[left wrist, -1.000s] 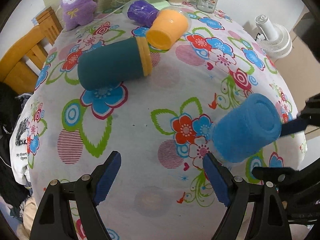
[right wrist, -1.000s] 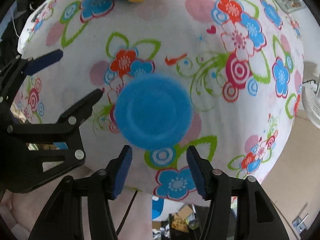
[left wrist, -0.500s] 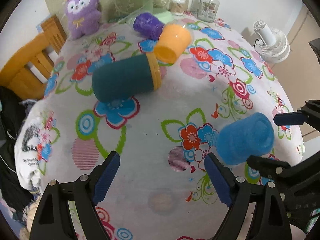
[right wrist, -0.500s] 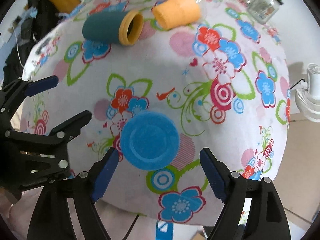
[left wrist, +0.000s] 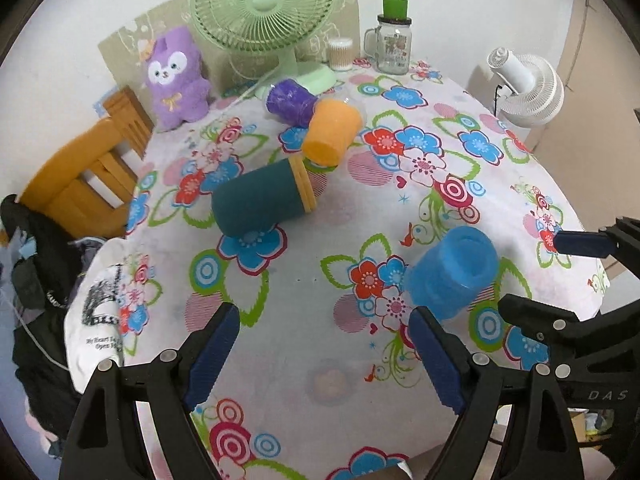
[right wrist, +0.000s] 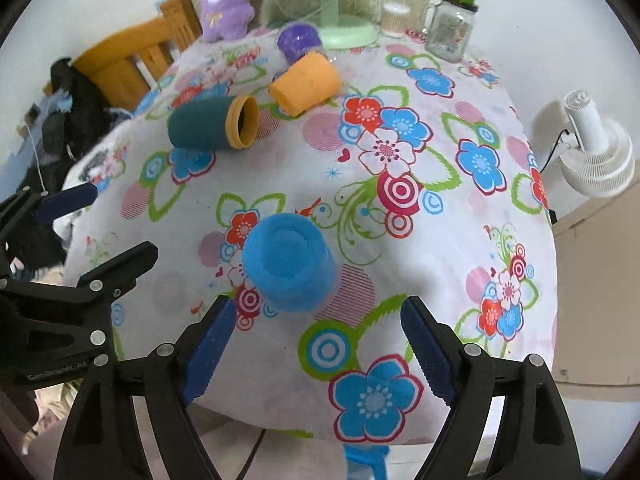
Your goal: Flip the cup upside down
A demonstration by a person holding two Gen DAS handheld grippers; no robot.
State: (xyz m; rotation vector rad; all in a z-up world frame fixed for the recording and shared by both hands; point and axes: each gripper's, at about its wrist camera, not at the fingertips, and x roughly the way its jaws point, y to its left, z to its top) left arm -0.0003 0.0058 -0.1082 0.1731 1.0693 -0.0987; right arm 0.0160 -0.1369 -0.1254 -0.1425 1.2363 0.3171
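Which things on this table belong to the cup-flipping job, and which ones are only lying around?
Job:
blue cup, standing base up
right gripper, open
left gripper, open

Lying around:
teal cup, on its side
orange cup, on its side
purple cup
green fan
plush toy
glass jar

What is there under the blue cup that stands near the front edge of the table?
The blue cup stands upside down, base up, on the flowered tablecloth. Around it only the cloth's printed flowers show. The cup's wall covers its inside, so anything beneath cannot be seen.
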